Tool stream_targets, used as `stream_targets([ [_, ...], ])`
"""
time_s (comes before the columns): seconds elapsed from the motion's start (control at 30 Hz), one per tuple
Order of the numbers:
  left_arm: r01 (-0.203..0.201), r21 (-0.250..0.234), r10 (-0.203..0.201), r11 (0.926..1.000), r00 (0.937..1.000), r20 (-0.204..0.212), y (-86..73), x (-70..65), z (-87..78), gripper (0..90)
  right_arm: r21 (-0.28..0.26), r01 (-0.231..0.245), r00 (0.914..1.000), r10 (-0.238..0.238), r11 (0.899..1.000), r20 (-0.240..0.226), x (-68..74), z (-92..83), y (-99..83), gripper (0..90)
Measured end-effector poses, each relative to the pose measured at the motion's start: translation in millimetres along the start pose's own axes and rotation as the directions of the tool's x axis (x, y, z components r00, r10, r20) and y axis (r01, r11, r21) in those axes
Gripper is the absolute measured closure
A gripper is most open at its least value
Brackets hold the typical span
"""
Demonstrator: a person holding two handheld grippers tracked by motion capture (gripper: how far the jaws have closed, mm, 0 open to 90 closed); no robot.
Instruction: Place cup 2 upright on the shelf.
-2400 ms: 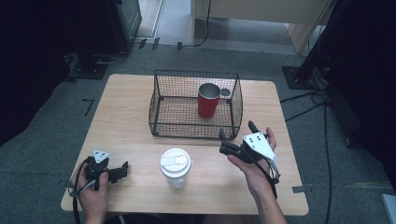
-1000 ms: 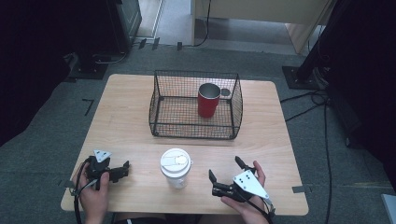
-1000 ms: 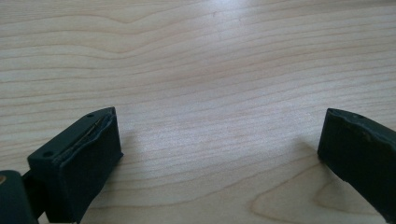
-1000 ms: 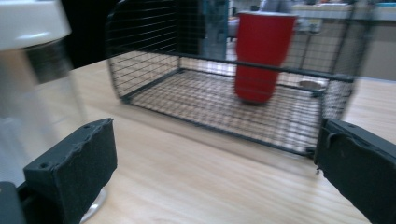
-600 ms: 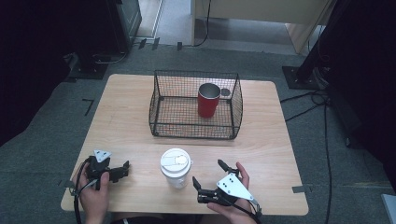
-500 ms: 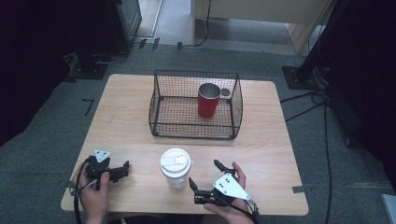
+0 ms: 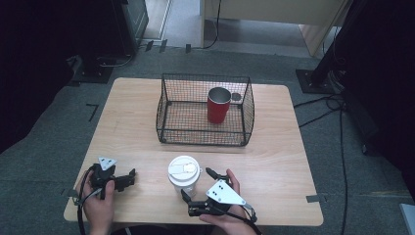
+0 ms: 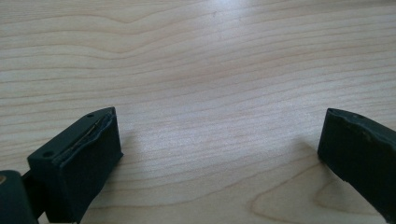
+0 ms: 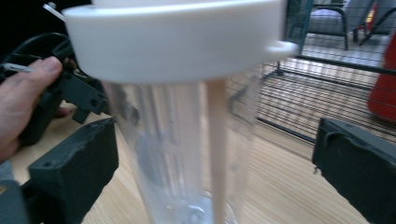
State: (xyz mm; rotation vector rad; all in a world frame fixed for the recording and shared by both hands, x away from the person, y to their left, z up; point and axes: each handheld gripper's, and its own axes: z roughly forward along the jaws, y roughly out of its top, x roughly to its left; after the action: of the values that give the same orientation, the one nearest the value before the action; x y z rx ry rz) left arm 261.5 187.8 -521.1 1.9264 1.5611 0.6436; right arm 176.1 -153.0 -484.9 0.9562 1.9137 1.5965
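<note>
Wooden table (image 7: pixel 274 161) bearing a wire basket (image 7: pixel 203 110), I am bringing my right gripper (image 7: pixel 198 185), jaws wide but just closing, around the clear lidded cup (image 7: pixel 184 175) near the basket; next I must squeeze gently.

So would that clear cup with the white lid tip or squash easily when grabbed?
Probably. The clear cup looks tall, narrow and apparently empty, so likely light and tippy. Its thin see-through wall may flex between the right gripper jaws. The white lid could pop off if squeezed hard.

Right claw (image 7: pixel 195 183) now around cup (image 7: pixel 184 172)
</note>
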Motion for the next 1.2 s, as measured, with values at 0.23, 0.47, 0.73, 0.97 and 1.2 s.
stream_targets([
  [0.23, 0.000, 0.000, 0.000, 1.0000, 1.0000, 0.000, 0.0, 0.0, 0.0, 0.0, 0.018, -0.008, 0.9999, 0.008, 1.000, -0.015, 7.4, 17.8, 3.8, 7.4],
  [0.47, 0.000, 0.000, 0.000, 1.0000, 1.0000, 0.000, 0.0, 0.0, 0.0, 0.0, 0.017, 0.001, 1.0000, -0.001, 1.000, 0.006, 13.6, 31.9, 6.7, 14.6],
  [0.73, 0.000, 0.000, 0.000, 1.0000, 1.0000, 0.000, 0.0, 0.0, 0.0, 0.0, -0.001, 0.013, 0.9996, -0.013, 1.000, 0.025, 14.3, 37.8, 10.1, 16.2],
  [0.97, 0.000, 0.000, 0.000, 1.0000, 1.0000, 0.000, 0.0, 0.0, 0.0, 0.0, -0.039, 0.020, 0.9992, -0.019, 0.999, 0.035, 13.5, 37.1, 15.8, 16.3],
  [1.2, 0.001, -0.001, -0.001, 1.0000, 1.0000, 0.000, 0.0, -0.1, 0.1, 0.0, -0.084, 0.017, 0.9985, -0.013, 0.996, 0.054, 9.8, 38.2, 32.1, 16.2],
])
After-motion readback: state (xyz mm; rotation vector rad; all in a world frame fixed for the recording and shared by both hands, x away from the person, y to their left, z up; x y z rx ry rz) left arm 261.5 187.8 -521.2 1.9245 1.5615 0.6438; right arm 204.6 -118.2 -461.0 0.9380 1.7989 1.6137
